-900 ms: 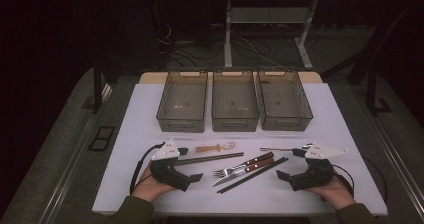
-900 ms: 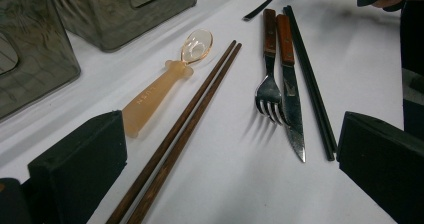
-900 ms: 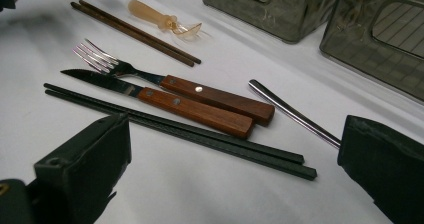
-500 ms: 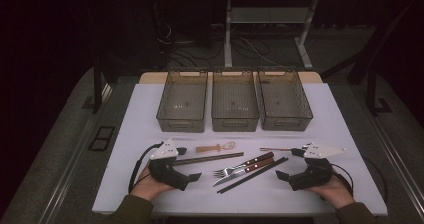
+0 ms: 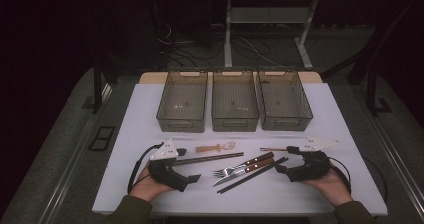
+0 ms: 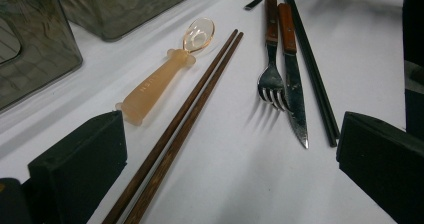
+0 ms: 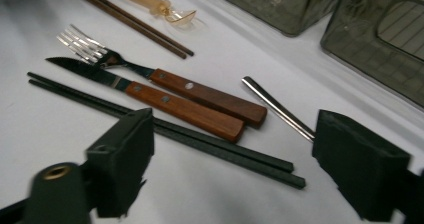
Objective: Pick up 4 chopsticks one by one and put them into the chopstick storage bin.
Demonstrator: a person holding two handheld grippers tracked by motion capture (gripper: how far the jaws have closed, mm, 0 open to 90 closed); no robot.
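Note:
Cutlery lies on the white table: an orange spoon, brown chopsticks, a wooden-handled fork and knife, black chopsticks, and a thin metal handle. My left gripper rests open at the cutlery's left, with the near ends of the brown chopsticks lying between its jaws, untouched. On the right, my right gripper is open, its jaws straddling the black chopsticks' end without touching.
Three smoky transparent bins stand in a row behind the cutlery: left, middle, right. A person's hands hold both grippers near the front edge. Cables trail from each gripper.

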